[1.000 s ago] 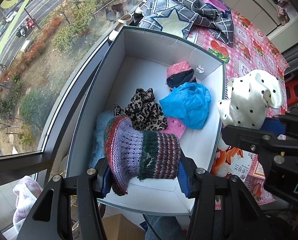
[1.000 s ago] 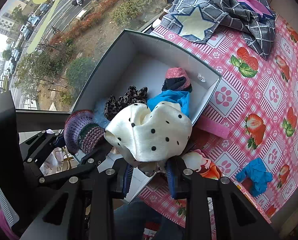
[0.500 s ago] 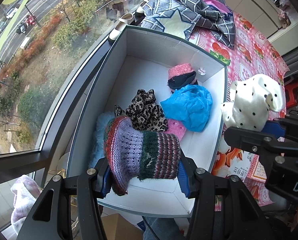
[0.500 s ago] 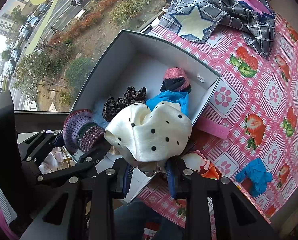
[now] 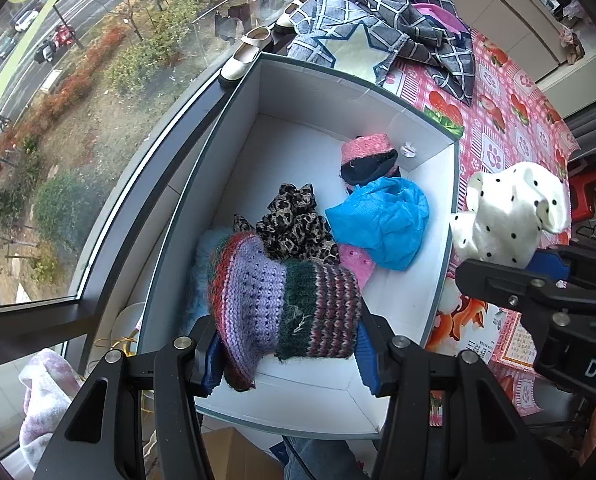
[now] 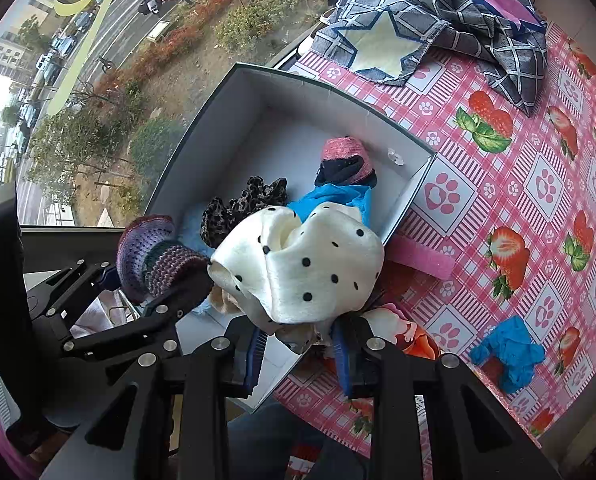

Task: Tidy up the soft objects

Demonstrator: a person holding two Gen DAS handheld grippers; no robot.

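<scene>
Window-side table point(image 6: 538, 208) under a pink strawberry cloth, white box point(image 5: 438, 280) at its edge. Left gripper point(image 5: 286, 344) clamps a striped knit hat point(image 5: 286, 300) above the box's near end, ready to drop; right gripper point(image 6: 298, 348), nearly closed, pinches a dotted white cloth point(image 6: 298, 264) over the rim. Leopard scarf point(image 5: 294, 224) and blue cloth point(image 5: 382, 220) crowd the floor below.

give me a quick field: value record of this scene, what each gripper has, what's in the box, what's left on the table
left gripper: shut on striped knit hat, over the white box
right gripper: shut on polka-dot cloth, at the box's table-side edge
in box: leopard scrunchie, blue cloth, pink and dark knit piece
on tablecloth: blue glove, plaid star fabric
</scene>
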